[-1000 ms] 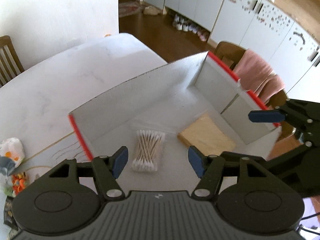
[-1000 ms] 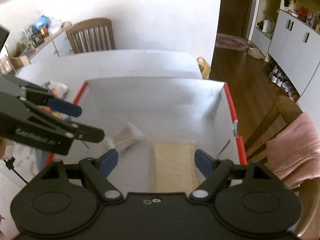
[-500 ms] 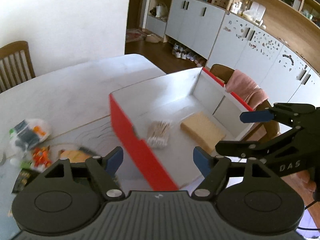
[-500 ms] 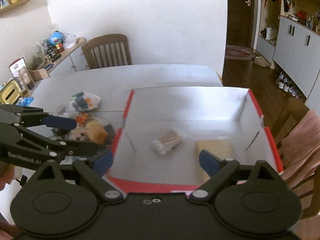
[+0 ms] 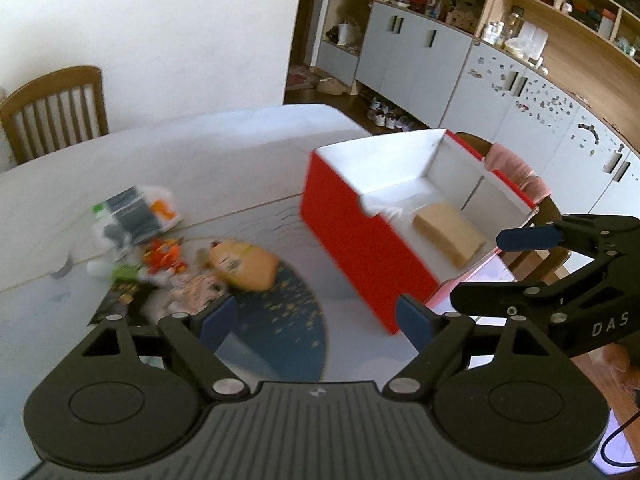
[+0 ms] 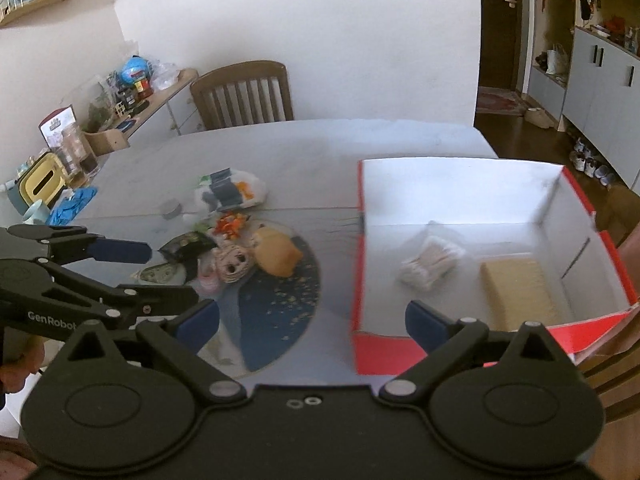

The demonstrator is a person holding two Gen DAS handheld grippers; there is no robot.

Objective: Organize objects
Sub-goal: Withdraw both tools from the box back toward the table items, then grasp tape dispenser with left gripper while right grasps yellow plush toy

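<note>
Two things lie in the red box (image 6: 362, 264), a bundle of cotton swabs (image 6: 428, 266) and a tan sponge (image 6: 516, 294). Left gripper (image 5: 316, 322) and right gripper (image 6: 312, 322) have just been opening, jaws apart, nothing between them. Beside the box, a yellow plush toy (image 6: 276, 256) and packets clutter the table (image 6: 304, 148).

The red cardboard box (image 6: 472, 264) is looking matt with a white paper lining, the pale smooth tabletop (image 6: 312, 152) is catching glare, slatted wooden chair (image 6: 244, 94) is looking varnished.

Box (image 6: 472, 184) right of clutter pile (image 6: 236, 248) on table (image 6: 320, 148); swabs (image 6: 430, 264), sponge (image 6: 516, 288) inside.
</note>
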